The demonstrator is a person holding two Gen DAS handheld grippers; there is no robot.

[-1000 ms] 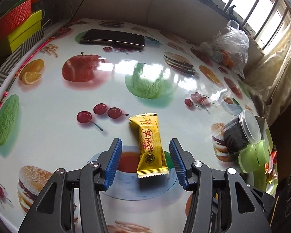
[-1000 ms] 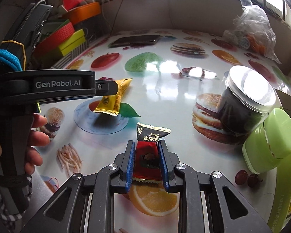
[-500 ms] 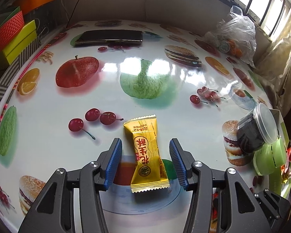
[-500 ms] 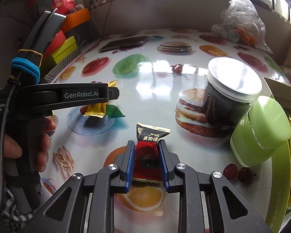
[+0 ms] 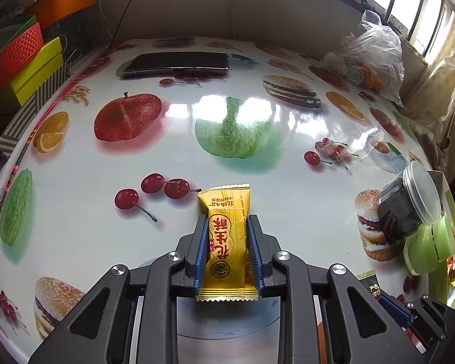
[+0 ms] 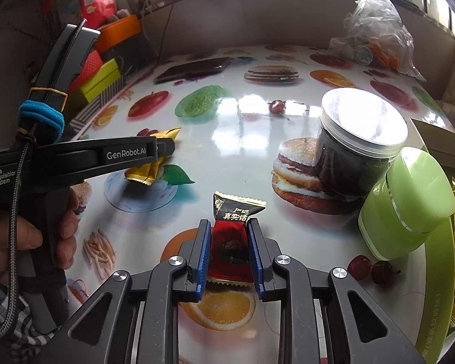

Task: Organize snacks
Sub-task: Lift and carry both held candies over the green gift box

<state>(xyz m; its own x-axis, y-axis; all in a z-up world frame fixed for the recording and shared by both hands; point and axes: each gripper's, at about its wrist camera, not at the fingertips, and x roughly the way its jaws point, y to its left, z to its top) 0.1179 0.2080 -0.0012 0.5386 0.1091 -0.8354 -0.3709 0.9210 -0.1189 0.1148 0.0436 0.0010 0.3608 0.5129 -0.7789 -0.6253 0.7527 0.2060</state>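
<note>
On table (image 5: 288,200), fruit-print cloth: yellow snack (image 5: 226,242) between pads of left gripper (image 5: 226,253), jaws closing, pads at both long edges. Red snack (image 6: 231,244) pinched in right gripper (image 6: 229,253), jaws pressed tight, black end sticking out forward. Near right edge: jar (image 6: 353,148), green tub (image 6: 405,201). Risks: crushed filling from over-squeeze on soft wrappers; slick film sliding out on lift; grippers close together, likely to bump; jar likely knocked in passing.

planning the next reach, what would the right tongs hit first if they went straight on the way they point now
Probably the glossy fruit-print tabletop just past the red-and-black wrapped candy that the right tongs grip; they point steeply down. The dark clear-lidded jar sits off to the right.
</note>
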